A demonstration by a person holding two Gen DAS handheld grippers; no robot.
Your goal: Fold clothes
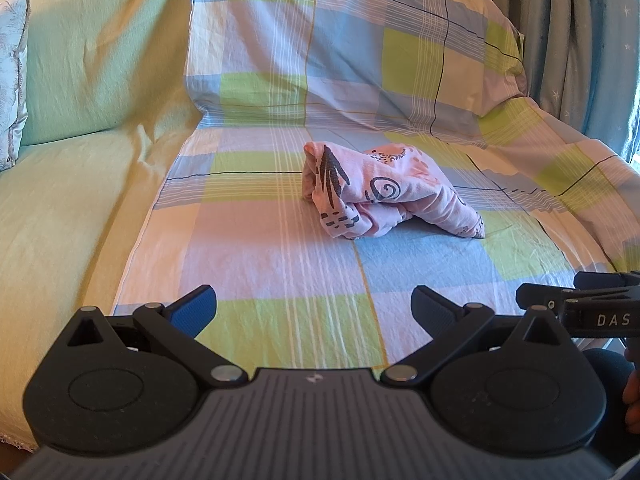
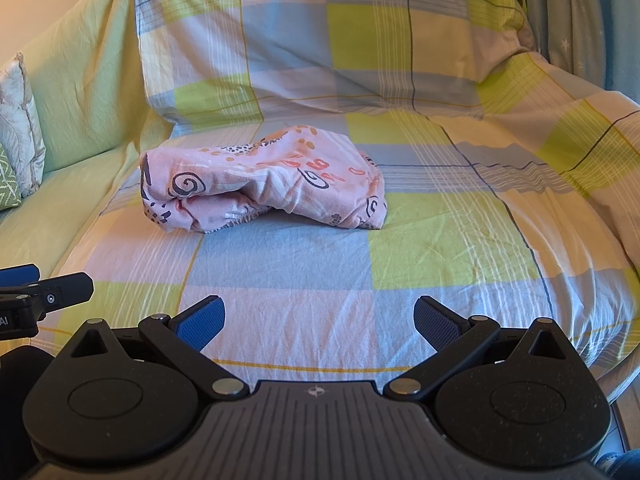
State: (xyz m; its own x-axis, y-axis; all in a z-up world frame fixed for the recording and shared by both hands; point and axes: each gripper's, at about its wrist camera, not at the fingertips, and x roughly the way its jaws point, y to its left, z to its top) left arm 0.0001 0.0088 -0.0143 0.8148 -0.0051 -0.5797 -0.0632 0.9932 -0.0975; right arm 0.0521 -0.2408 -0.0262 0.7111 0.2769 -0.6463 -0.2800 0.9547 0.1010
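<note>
Pink printed garment (image 1: 384,190) sits bunched in a loose, doubled-over bundle on the checked sheet (image 1: 280,264) covering the sofa seat, well ahead of us. We cannot tell whether this lump is a rough finished fold or a heap awaiting folding; it fits both. Left gripper (image 1: 314,310) and right gripper (image 2: 318,320) hang low over the near seat, jaws spread wide, holding nothing. Risks we judge: the layers overlap, so a pinch could catch several plies at once, or snag the sheet beneath and drag it. The soft cushion gives under pressure. Nearby: green cover (image 1: 80,160) and patterned cushion (image 1: 12,80) to the left, curtain (image 1: 580,40) to the right. Nothing lies between us and the bundle.
</note>
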